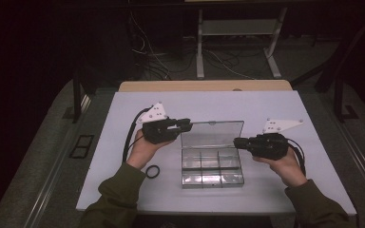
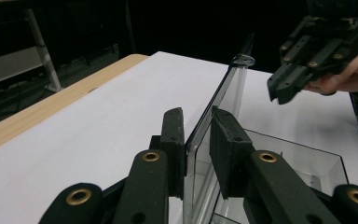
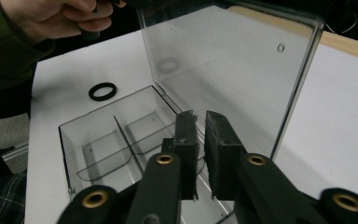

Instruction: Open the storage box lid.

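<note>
A clear plastic compartment box (image 1: 211, 167) sits mid-table with its lid (image 1: 214, 133) standing upright. My left gripper (image 1: 189, 125) is at the lid's left edge. In the left gripper view the jaws (image 2: 196, 126) are closed on that edge of the lid (image 2: 233, 88). My right gripper (image 1: 235, 141) hovers at the box's right rear corner, close to the lid's lower right edge. In the right gripper view its jaws (image 3: 199, 119) stand a narrow gap apart with nothing between them, above the empty compartments (image 3: 98, 140). The lid (image 3: 228, 60) rises just beyond them.
A black ring (image 1: 152, 171) lies on the white table (image 1: 123, 190) left of the box, near the left forearm. It is also in the right gripper view (image 3: 102, 91). A wooden strip (image 1: 204, 86) runs along the far edge, with cables and table legs on the floor beyond.
</note>
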The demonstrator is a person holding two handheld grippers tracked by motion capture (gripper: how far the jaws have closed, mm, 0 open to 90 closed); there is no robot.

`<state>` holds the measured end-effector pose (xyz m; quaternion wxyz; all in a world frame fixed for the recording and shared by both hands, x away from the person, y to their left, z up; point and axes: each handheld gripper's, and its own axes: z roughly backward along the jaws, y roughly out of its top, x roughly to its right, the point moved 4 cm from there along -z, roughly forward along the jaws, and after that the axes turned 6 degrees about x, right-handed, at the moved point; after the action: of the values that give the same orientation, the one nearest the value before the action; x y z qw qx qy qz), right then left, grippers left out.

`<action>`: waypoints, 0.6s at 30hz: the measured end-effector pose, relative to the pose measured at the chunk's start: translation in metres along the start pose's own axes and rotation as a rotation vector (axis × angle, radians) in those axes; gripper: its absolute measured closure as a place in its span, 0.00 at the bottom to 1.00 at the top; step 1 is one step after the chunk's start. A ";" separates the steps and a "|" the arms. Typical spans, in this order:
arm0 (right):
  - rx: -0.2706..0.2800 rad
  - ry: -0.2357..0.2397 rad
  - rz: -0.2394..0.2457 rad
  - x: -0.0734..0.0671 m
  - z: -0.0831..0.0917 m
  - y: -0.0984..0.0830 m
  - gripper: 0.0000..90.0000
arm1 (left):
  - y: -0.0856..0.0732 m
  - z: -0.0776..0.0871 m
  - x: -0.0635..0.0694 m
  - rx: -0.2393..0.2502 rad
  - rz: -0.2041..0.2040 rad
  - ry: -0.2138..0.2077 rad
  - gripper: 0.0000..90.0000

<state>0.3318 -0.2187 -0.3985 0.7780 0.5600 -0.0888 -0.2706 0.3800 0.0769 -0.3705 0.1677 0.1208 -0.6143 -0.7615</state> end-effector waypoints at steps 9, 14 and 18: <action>-0.020 -0.057 -0.016 -0.001 0.013 -0.016 0.72 | 0.001 -0.006 -0.011 0.001 0.007 -0.005 0.83; -0.034 -0.101 -0.019 0.000 0.019 -0.024 0.60 | 0.000 -0.009 -0.018 0.001 0.016 -0.006 0.82; -0.042 -0.124 -0.027 0.002 0.024 -0.032 0.54 | 0.000 -0.012 -0.024 -0.006 0.024 -0.007 0.80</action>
<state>0.3126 -0.2466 -0.4197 0.7789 0.5268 -0.1235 -0.3171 0.4066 0.0756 -0.3741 0.1752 0.1103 -0.6140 -0.7617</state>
